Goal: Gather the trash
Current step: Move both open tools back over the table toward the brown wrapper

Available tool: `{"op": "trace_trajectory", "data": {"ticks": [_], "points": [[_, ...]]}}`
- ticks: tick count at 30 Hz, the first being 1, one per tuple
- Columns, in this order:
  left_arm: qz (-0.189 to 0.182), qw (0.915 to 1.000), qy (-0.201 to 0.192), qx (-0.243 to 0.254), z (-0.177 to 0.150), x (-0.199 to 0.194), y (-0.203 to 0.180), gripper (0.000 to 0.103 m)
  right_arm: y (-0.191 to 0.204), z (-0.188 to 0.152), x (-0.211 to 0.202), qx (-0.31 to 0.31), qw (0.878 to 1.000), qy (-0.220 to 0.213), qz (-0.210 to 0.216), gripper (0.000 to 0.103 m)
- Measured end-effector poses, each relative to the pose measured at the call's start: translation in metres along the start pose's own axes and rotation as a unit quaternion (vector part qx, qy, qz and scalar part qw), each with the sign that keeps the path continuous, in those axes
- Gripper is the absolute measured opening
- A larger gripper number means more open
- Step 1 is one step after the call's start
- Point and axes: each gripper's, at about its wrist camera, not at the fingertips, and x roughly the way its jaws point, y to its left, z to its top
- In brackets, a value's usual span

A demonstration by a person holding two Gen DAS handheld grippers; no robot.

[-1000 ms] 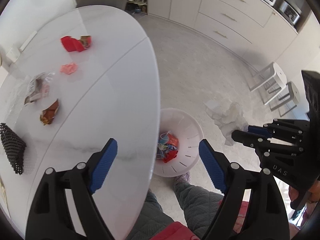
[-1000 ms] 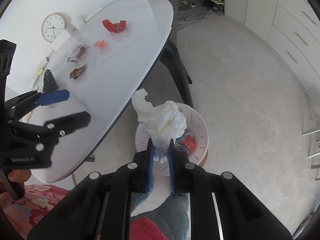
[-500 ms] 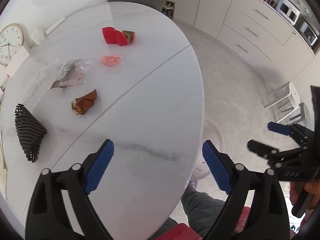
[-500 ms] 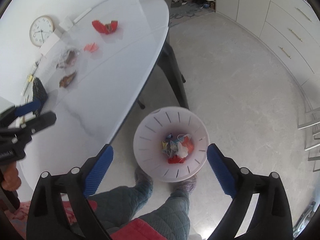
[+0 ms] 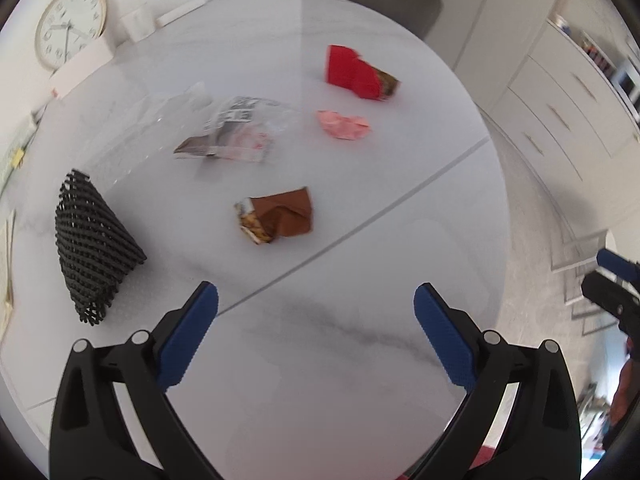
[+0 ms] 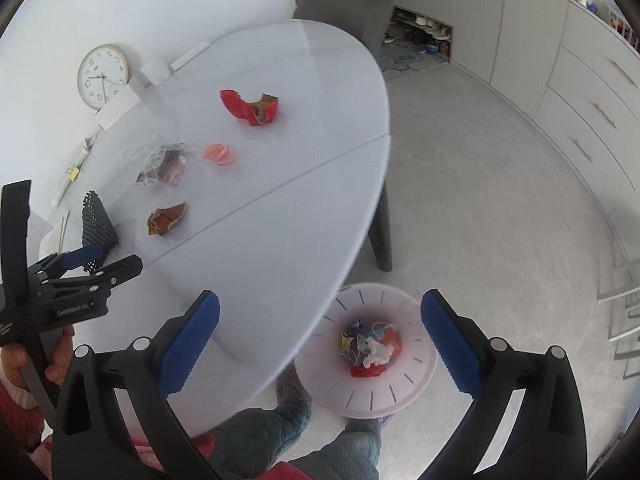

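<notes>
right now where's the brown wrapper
The brown wrapper lies on the white table, near the middle of the left wrist view, ahead of the open left claw, between the black mesh piece and the table's seam.

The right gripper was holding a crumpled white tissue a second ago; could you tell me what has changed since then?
The right gripper opened and let the tissue go; it now lies in the white bin among the other trash. Both grippers are open, and the left gripper has swung from the bin side over the table. The red, pink, clear and brown wrappers have not moved.
</notes>
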Motion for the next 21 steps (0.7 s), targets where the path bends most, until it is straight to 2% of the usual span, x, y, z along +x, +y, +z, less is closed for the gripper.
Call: {"op": "trace_trajectory", "data": {"ticks": [8, 17, 21], "points": [[-0.005, 0.9941, 0.009, -0.108, 0.031, 0.040, 0.038, 0.094, 0.031, 0.044, 0.040, -0.044, 0.999, 0.020, 0.024, 0.100], [0.025, 0.9913, 0.027, -0.126, 0.047, 0.074, 0.037, 0.093, 0.064, 0.103, 0.091, -0.105, 0.992, 0.037, 0.052, 0.100], [0.023, 0.9899, 0.044, -0.133, 0.051, 0.088, 0.037, 0.074, 0.071, 0.125, 0.111, -0.116, 0.990, 0.043, 0.068, 0.100]]}}
